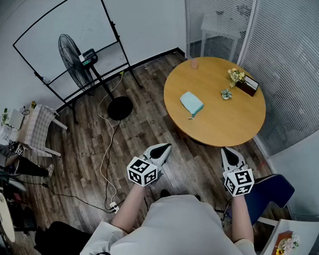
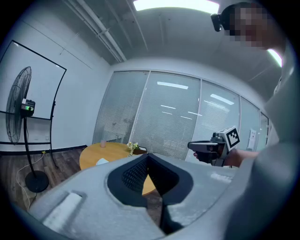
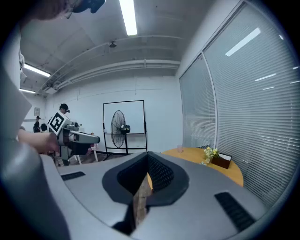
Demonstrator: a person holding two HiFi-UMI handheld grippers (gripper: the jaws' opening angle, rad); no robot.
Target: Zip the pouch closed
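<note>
The light blue pouch [image 1: 191, 103] lies flat on the round wooden table [image 1: 228, 127], left of its middle, with a small pull sticking out at its near corner. In the left gripper view the pouch [image 2: 101, 161] is a pale patch on the distant tabletop. Both grippers are held at waist height, well short of the table. My left gripper [image 1: 164, 147] [image 2: 147, 155] is shut with nothing in it. The right gripper [image 1: 227, 151] [image 3: 147, 153] is also shut and empty. Whether the pouch's zip is open is too small to tell.
On the table's far side stand a cup [image 1: 194, 63], a box of flowers [image 1: 244, 81] and a small ornament [image 1: 226, 93]. A standing fan [image 1: 73, 54] and whiteboard frame are at the left, a cable [image 1: 107, 148] crosses the floor, and a blue chair [image 1: 267, 192] is at the right.
</note>
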